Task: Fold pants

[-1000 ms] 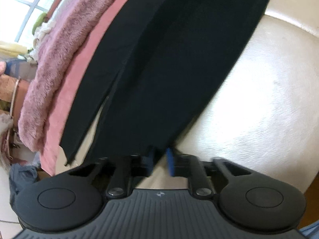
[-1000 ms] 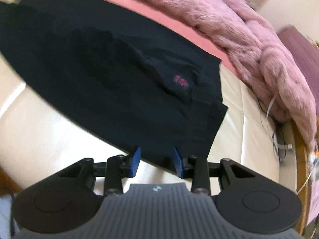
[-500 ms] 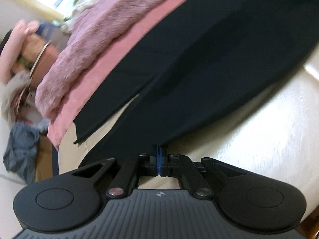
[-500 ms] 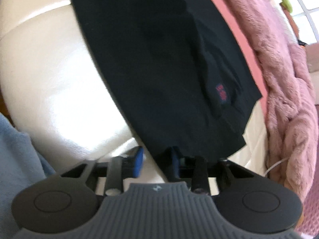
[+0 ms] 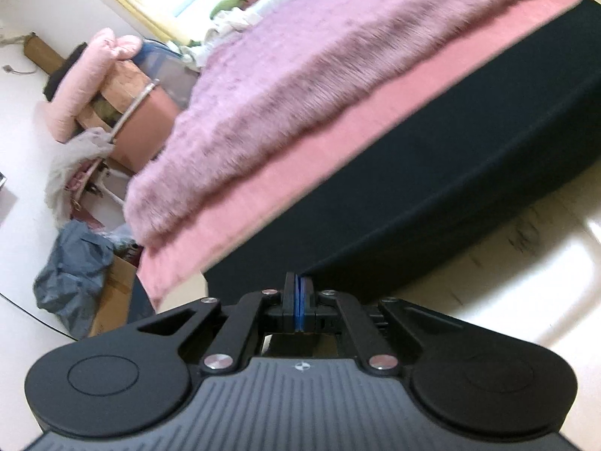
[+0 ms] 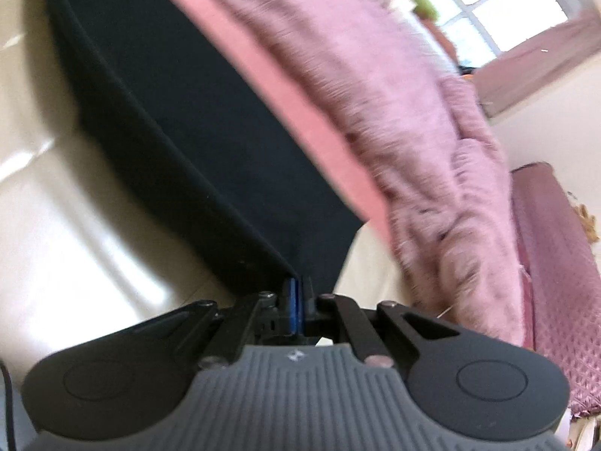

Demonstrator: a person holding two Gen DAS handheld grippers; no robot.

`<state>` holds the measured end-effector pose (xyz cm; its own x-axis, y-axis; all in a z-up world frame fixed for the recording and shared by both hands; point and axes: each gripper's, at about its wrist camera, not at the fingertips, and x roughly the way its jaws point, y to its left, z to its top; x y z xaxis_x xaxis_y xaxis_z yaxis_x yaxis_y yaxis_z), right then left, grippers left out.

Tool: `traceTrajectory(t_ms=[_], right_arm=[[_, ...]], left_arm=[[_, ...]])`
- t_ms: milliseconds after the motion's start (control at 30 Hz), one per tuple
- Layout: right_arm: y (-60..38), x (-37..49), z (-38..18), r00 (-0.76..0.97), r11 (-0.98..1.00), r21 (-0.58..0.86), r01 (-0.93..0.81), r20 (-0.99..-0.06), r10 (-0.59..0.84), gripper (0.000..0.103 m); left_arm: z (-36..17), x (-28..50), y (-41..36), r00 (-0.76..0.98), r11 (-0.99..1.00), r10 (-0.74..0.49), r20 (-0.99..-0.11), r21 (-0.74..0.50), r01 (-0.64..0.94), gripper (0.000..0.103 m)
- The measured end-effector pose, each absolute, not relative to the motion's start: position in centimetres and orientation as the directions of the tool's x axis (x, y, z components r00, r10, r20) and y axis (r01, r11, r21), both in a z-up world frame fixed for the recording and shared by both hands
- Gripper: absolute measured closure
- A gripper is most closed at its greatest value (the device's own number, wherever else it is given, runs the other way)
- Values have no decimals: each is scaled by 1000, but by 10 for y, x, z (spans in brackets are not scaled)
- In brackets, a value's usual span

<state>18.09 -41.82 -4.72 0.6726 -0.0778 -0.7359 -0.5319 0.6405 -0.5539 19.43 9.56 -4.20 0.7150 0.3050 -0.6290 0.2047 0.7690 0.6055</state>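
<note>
Black cotton pants [image 5: 432, 188] lay flat on a cream leather sofa seat [image 5: 526, 263], running from lower centre to upper right of the left wrist view, with a fuzzy pink blanket [image 5: 300, 75] alongside. At the bottom centre of that view, the left gripper [image 5: 299, 300] was clamped on the near edge of the fabric. In the right wrist view, the right gripper [image 6: 296, 304] was likewise pinched on a corner of the cloth, the garment stretching away to the upper left. Each gripper seemed to hold one end of the same long edge, so the coming fold would likely carry that edge across the long axis toward the blanket side.
</note>
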Motion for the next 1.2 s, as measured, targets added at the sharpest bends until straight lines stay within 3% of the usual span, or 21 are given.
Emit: traceTrajectory(t_ms=[233, 567, 1000, 1100, 1167, 1200], right_arm=[[-412, 262, -24, 724, 679, -579, -451, -682, -101, 103], [-400, 370, -93, 626, 739, -505, -446, -766, -145, 103], [-401, 409, -162, 563, 757, -446, -478, -817, -125, 103], [-401, 410, -165, 580, 768, -453, -452, -804, -134, 103], [-403, 409, -162, 588, 788, -449, -421, -797, -141, 94], [-404, 409, -160, 593, 798, -446, -405, -793, -142, 85]], left_arm=[[-20, 271, 93, 721, 774, 334, -608, 613, 158, 103], [-81, 359, 88, 637, 766, 375, -673, 612, 197, 103], [-139, 382, 88, 608, 746, 378, -698, 619, 247, 103], [-143, 378, 91, 636, 750, 372, -676, 623, 224, 95], [-141, 374, 96, 655, 779, 349, -670, 596, 194, 93], [-138, 374, 97, 661, 792, 342, -668, 584, 180, 90]])
